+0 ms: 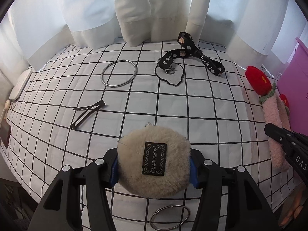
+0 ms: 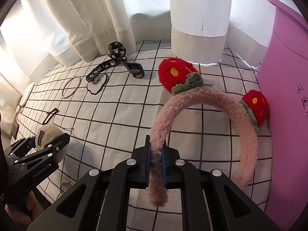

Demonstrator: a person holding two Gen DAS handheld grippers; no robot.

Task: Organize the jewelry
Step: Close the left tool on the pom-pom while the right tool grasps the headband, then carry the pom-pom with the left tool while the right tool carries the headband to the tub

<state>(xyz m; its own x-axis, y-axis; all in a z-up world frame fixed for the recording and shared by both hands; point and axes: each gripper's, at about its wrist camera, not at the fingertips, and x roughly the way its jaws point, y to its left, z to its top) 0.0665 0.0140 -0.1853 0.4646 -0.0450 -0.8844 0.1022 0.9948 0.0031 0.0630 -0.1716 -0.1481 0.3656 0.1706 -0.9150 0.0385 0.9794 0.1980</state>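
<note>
My left gripper is shut on a round beige fluffy pom-pom with a black "hand made" label, held just above the checked cloth. In the right wrist view that pom-pom hangs at the left with its bead chain trailing. My right gripper is shut on one end of a pink fuzzy headband with two red knitted flowers; the band arches up and right. The headband also shows at the right edge of the left wrist view, beside the right gripper's fingers.
On the cloth lie a large silver bangle, a black printed strap with a clasp, a dark hair clip and a small ring hoop. A pink box stands at the right. White curtains hang behind.
</note>
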